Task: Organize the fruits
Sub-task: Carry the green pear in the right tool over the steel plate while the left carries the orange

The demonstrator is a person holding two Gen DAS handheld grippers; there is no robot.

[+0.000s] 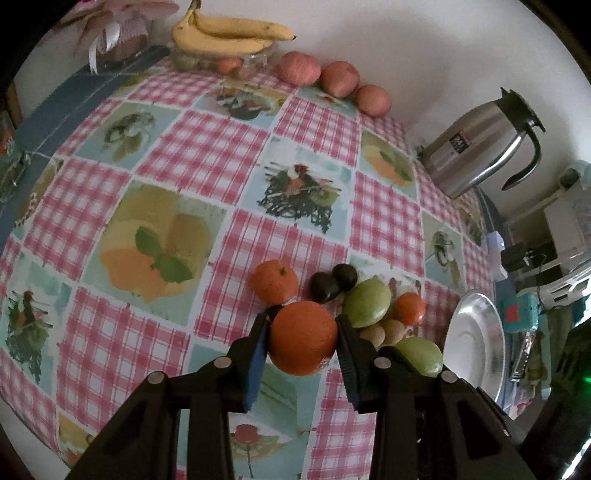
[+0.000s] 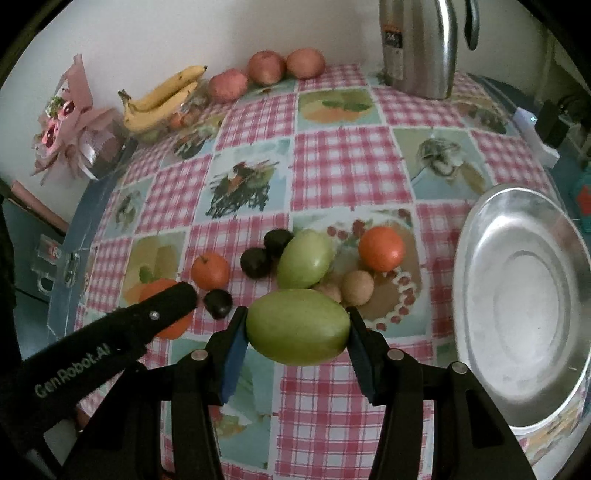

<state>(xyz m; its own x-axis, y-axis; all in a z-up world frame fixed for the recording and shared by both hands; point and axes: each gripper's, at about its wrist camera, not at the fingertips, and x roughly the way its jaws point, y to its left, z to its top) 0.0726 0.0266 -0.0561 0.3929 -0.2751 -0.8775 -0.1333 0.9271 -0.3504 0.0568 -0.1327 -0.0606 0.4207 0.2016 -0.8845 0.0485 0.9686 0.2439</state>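
My left gripper is shut on an orange, held above the checked tablecloth. My right gripper is shut on a green mango, also lifted off the cloth; that mango shows at the right of the left finger in the left wrist view. On the table lie a second green mango, two small oranges, dark fruits and brown round fruits. In the right wrist view, the left gripper's arm hides part of the held orange.
A steel plate sits at the table's right edge. Bananas lie on a glass bowl at the back, with three apples along the wall. A steel jug stands at the back right, a pink bouquet at the back left.
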